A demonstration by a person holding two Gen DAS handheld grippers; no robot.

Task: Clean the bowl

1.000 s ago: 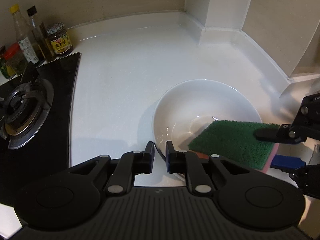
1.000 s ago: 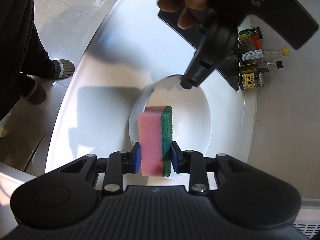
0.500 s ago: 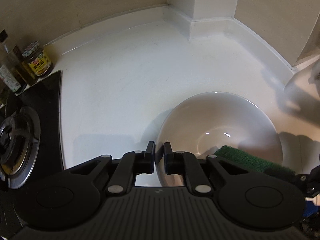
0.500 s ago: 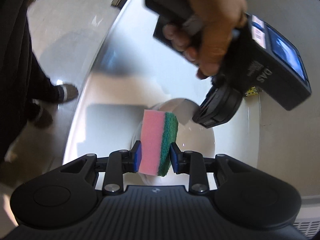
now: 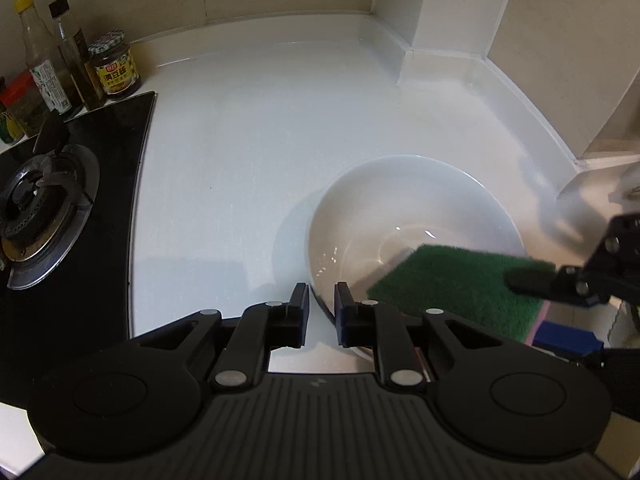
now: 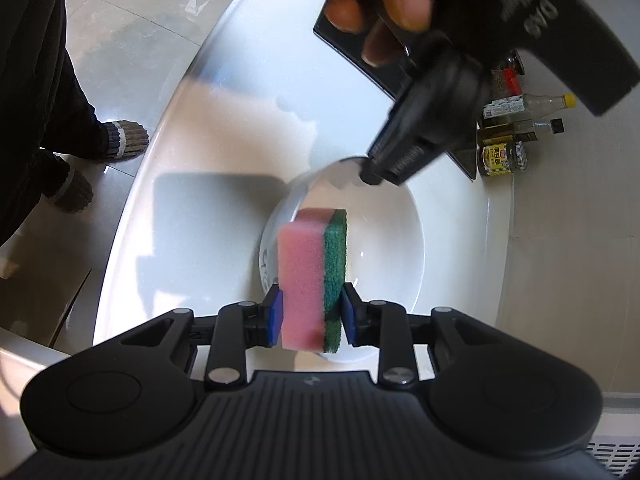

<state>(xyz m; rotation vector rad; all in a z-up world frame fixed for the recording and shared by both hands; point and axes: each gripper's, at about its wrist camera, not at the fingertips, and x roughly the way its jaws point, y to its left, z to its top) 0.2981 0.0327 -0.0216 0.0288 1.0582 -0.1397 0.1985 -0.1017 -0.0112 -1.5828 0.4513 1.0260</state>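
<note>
Right wrist: claw [image 6: 311, 318] pinches spongy pink-green block [image 6: 314, 276] over glossy round bowl [image 6: 384, 240].

White worktop [image 5: 248, 128], curved front edge, meeting a beige wall. Black glass hob [image 5: 116, 152] with one gas burner [image 5: 36, 200] at its left end. Behind the hob, against the wall: yellow-capped bottle [image 5: 38, 56], black-capped bottle [image 5: 76, 52], checked-lid jar [image 5: 114, 66], red-capped jar [image 5: 20, 100]; tiled floor [image 6: 132, 12] beyond the worktop edge.

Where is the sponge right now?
The sponge is clamped in the right claw, held over the near rim of the white bowl on the counter.
</note>
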